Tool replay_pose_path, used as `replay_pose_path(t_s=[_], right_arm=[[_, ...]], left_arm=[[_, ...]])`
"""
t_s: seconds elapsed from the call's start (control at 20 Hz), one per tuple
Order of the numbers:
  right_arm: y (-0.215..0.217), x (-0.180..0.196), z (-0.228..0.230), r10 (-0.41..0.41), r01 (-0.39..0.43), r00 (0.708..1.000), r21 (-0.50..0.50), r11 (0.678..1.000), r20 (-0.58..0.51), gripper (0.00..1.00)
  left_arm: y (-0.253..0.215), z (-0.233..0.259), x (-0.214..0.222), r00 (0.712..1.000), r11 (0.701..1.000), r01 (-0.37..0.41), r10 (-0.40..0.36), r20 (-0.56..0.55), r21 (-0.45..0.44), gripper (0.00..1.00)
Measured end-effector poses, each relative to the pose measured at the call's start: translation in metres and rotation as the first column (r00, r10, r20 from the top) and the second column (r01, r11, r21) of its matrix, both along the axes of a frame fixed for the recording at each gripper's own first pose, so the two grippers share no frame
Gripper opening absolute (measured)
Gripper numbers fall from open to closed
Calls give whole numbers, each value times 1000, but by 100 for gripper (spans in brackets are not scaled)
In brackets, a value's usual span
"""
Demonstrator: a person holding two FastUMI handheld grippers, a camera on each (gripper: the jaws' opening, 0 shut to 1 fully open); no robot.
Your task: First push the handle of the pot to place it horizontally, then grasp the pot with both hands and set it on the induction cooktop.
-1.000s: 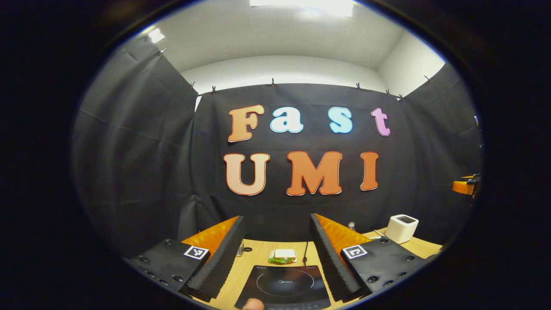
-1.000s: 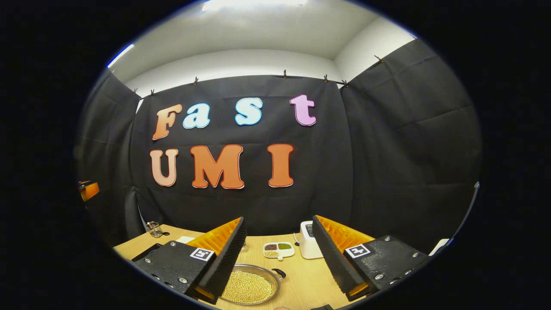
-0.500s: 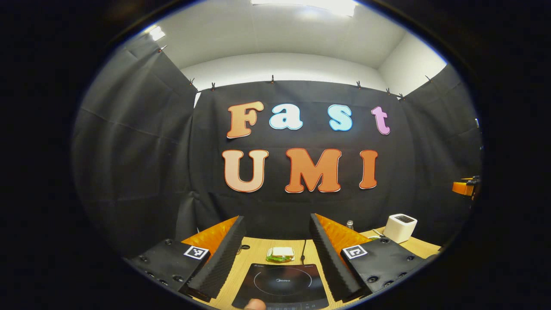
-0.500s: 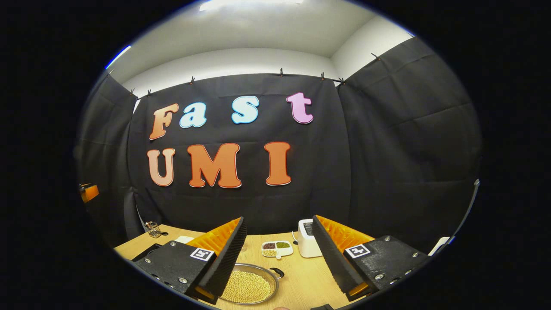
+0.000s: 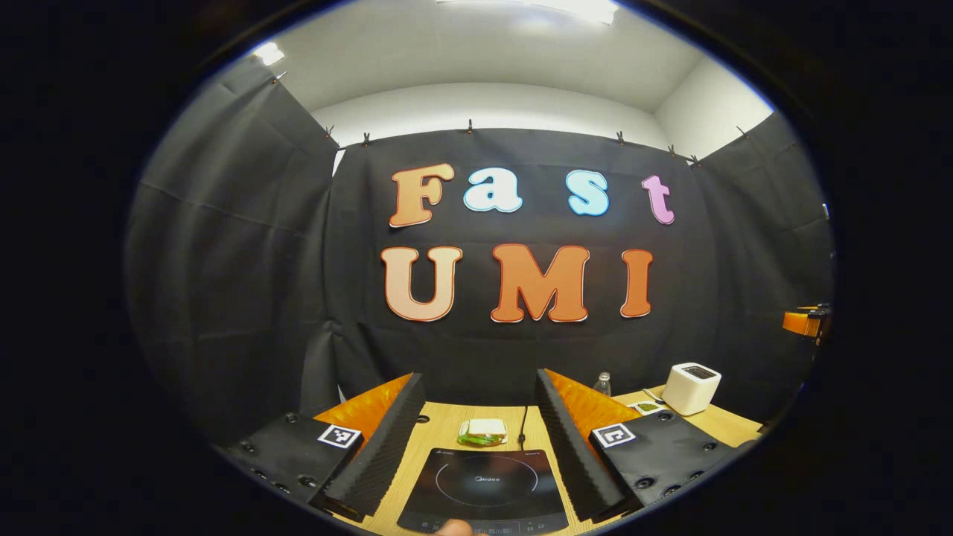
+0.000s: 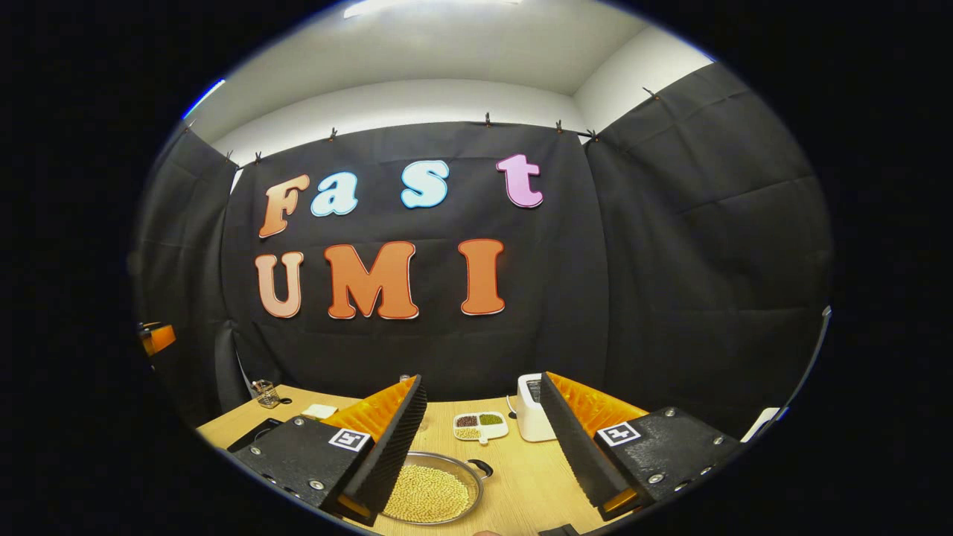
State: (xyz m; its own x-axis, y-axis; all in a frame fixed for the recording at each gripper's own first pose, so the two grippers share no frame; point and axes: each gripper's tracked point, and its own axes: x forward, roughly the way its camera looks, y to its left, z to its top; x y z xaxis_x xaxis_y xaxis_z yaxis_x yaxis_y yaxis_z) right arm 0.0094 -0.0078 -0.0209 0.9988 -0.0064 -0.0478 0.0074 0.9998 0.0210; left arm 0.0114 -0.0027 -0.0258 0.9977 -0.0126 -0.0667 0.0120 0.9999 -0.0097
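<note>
In the right gripper view a shallow metal pot (image 6: 435, 493) full of yellow beans sits on the wooden table, one small black handle (image 6: 482, 469) at its far right rim. My right gripper (image 6: 476, 447) hangs open above it, the left finger (image 6: 387, 447) overlapping the pot's left rim. In the left gripper view the black induction cooktop (image 5: 484, 487) lies flat on the table below my open left gripper (image 5: 476, 439). Nothing is between either pair of fingers.
A white toaster (image 6: 532, 417) and a divided dish of grains (image 6: 480, 426) stand behind the pot. A sandwich (image 5: 482, 432) and a cable lie behind the cooktop; a small bottle (image 5: 603, 383) and the toaster (image 5: 691, 387) are at the right. A fingertip (image 5: 454, 528) shows at the bottom edge.
Both cameras have tilted down slightly, so the table, cooktop and pot sit higher in view. Both grippers stay open.
</note>
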Motion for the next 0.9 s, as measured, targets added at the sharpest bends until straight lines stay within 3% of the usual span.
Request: replay_pose_path(t_s=[0.25,0.5,0.6,0.65,0.8,0.85,0.9], right_arm=[[2,3,-12,10,-10,1000,2,1000,-24,95],[16,3,-41,47,-50,995,-31,998,-90,69],[26,2,-56,73,-79,989,-45,996,-126,46],[32,2,-65,87,-96,986,-53,994,-145,45],[53,-3,-90,147,-161,967,-54,985,-210,22],[62,-5,-99,170,-185,958,-45,982,-230,23],[71,-6,-107,193,-209,948,-37,977,-253,18]], left_arm=[[-9,-11,-2,999,1000,21,-22,-36,-8,97],[-6,-15,-3,999,1000,15,-16,-50,-11,98],[-4,-15,-3,999,1000,13,-13,-52,-10,98],[-4,-15,-4,999,1000,12,-12,-52,-9,98],[-2,-13,-7,999,1000,13,-13,-45,-9,98],[-1,-13,-9,999,1000,13,-13,-41,-5,98],[-1,-11,-10,999,1000,12,-12,-36,0,98]])
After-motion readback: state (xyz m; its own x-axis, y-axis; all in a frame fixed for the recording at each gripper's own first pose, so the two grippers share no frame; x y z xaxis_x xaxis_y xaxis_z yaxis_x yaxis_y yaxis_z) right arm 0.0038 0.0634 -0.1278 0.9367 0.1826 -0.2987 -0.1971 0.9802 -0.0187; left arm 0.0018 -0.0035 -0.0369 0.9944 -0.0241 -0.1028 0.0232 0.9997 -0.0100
